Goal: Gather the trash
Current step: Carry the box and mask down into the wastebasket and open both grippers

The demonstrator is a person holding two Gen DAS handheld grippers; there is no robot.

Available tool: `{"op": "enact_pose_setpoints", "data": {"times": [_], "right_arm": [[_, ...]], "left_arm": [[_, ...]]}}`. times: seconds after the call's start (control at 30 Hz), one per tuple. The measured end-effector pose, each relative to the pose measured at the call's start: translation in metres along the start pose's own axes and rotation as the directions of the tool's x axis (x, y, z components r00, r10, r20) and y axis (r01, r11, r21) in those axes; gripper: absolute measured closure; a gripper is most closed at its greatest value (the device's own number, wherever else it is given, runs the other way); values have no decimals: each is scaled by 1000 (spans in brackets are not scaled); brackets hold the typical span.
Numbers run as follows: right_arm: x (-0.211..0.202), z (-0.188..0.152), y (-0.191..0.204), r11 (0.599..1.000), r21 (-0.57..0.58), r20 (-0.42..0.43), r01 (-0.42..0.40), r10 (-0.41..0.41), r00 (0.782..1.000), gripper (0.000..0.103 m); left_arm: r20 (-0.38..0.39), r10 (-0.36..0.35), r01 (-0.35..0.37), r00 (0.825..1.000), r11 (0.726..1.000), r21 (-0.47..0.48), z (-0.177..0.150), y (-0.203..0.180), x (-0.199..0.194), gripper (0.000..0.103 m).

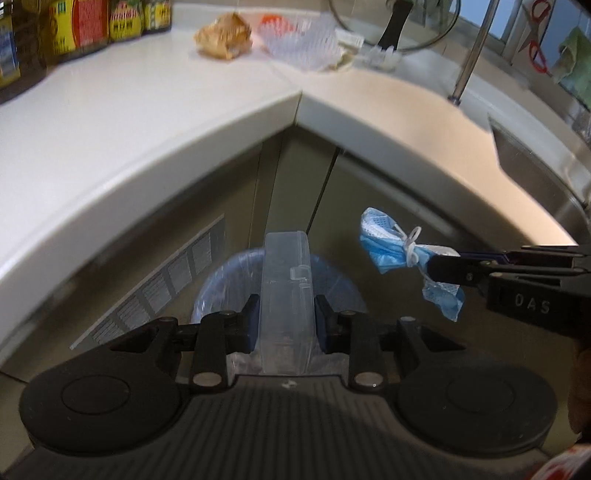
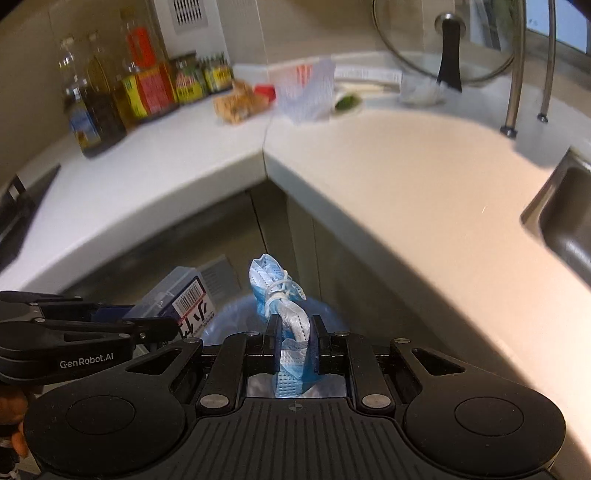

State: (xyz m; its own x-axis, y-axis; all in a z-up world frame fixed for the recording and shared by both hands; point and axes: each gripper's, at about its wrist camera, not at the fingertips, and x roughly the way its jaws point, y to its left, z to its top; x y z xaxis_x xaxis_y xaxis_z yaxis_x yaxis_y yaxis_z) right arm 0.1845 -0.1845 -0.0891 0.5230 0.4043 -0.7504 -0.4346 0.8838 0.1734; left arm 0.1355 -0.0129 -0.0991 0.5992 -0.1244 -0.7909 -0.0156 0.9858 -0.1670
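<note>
Only the right wrist view shows the barcode label (image 2: 194, 295) on the clear box (image 2: 173, 295) the left hand-held gripper (image 2: 162, 328) pinches.

Left gripper (image 1: 284, 317), right gripper (image 2: 295, 345) clamped.

Plastic box (image 1: 284, 291): clear, flat, lidded; stands on its narrow edge, pinched on both broad faces; barcode label with black writing on one face in the right wrist view.
Face mask (image 2: 284, 314): blue and white, crumpled, bound by its white ear loop; clamped mid-length, knotted end toward 12 o'clock.
Bin (image 1: 218, 280): blue-lined, open, below both; mask at the box's 2 o'clock.
Remaining trash (image 1: 225, 35): crumpled brown paper and clear wrapper, on the counter corner at 12 o'clock.
</note>
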Motion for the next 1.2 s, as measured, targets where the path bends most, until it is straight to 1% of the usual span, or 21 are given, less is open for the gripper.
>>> {"op": "enact_pose_setpoints", "data": {"times": [0.07, 0.27, 0.37, 0.53, 0.77, 0.9, 0.97, 1.03, 1.1, 1.2], "right_arm": [[22, -10, -4, 1000, -3, -29, 11, -11, 1000, 87], [81, -35, -26, 999, 45, -102, 12, -8, 995, 87], [103, -42, -34, 998, 62, -133, 10, -2, 991, 87], [128, -44, -42, 997, 77, -154, -6, 18, 988, 87], [150, -42, -33, 997, 81, -156, -15, 27, 987, 87], [154, -42, -32, 995, 91, -166, -40, 54, 985, 87], [156, -41, -31, 995, 98, -168, -33, 49, 985, 84], [156, -41, -30, 995, 100, -167, -24, 41, 985, 76], [155, -40, -29, 994, 106, -168, -21, 38, 985, 71], [155, -40, -27, 995, 103, -164, -21, 37, 986, 69]], "left_arm": [[-21, 13, -14, 1000, 1000, -10, -8, 2, 17, 76], [-79, 43, -46, 996, 999, -28, -28, 13, 68, 76], [-93, 47, -51, 995, 998, -34, -31, 18, 87, 76], [-106, 48, -53, 993, 998, -43, -34, 23, 109, 76], [-111, 46, -53, 993, 996, -65, -33, 28, 124, 77], [-119, 40, -50, 992, 996, -78, -31, 32, 126, 76], [-117, 42, -51, 992, 996, -76, -30, 32, 126, 76], [-117, 41, -50, 992, 996, -80, -30, 33, 125, 76], [-120, 37, -48, 992, 995, -85, -30, 34, 121, 76], [-124, 39, -50, 991, 995, -89, -30, 34, 121, 76]]}}
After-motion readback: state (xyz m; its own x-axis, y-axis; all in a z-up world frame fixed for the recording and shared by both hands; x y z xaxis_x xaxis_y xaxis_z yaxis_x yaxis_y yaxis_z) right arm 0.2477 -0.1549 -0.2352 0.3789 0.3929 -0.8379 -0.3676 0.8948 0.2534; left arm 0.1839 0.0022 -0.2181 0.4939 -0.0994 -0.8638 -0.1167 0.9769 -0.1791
